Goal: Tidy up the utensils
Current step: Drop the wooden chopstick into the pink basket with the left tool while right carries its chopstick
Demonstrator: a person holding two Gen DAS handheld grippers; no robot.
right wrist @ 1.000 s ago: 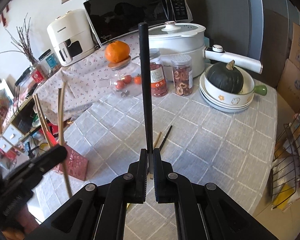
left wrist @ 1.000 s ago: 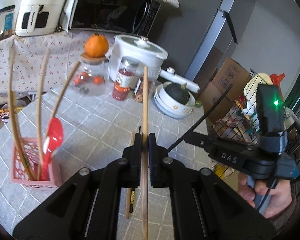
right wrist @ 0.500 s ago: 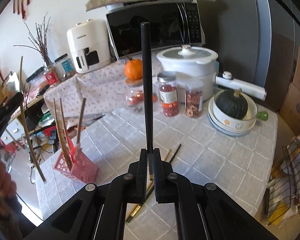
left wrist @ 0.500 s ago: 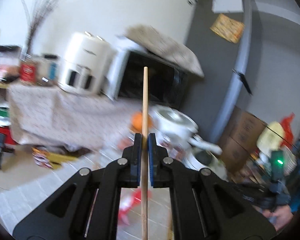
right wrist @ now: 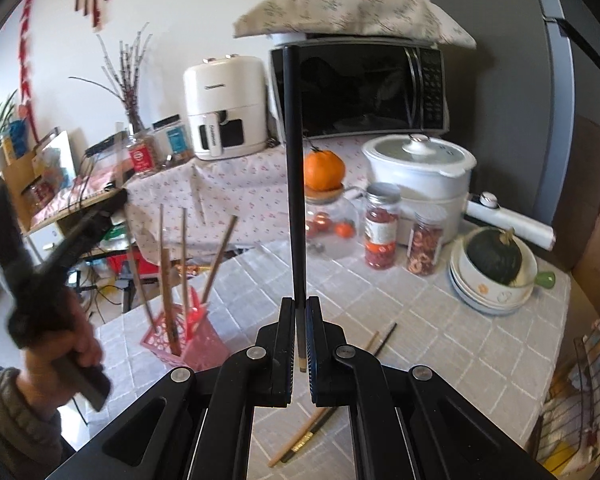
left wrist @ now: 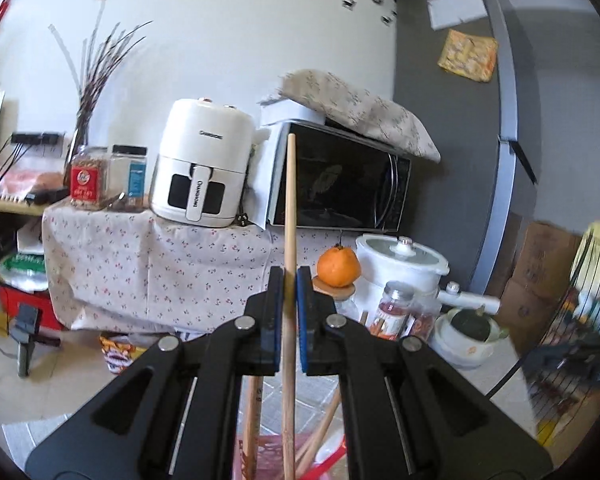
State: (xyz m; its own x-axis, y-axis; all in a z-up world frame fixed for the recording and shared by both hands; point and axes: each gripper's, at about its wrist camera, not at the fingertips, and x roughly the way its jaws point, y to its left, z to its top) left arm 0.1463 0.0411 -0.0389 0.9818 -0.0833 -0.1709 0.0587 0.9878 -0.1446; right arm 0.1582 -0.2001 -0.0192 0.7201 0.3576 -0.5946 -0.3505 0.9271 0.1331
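Note:
My left gripper is shut on a light wooden chopstick, held upright above the pink utensil basket, its lower end among the wooden sticks there. In the right wrist view that basket stands at the table's left edge with several wooden chopsticks and a red spoon in it. My right gripper is shut on a black chopstick, held upright above the table. A wooden and a black chopstick lie on the tablecloth, another pair nearer me.
A jar with an orange, two spice jars, a white cooker and a bowl stack with a squash line the table's far side. An air fryer and a microwave stand behind. A wire rack stands at right.
The left gripper tilted up and swung over to the pink basket with its wooden chopstick. The right gripper lifted and tilted up a little, still holding the black chopstick.

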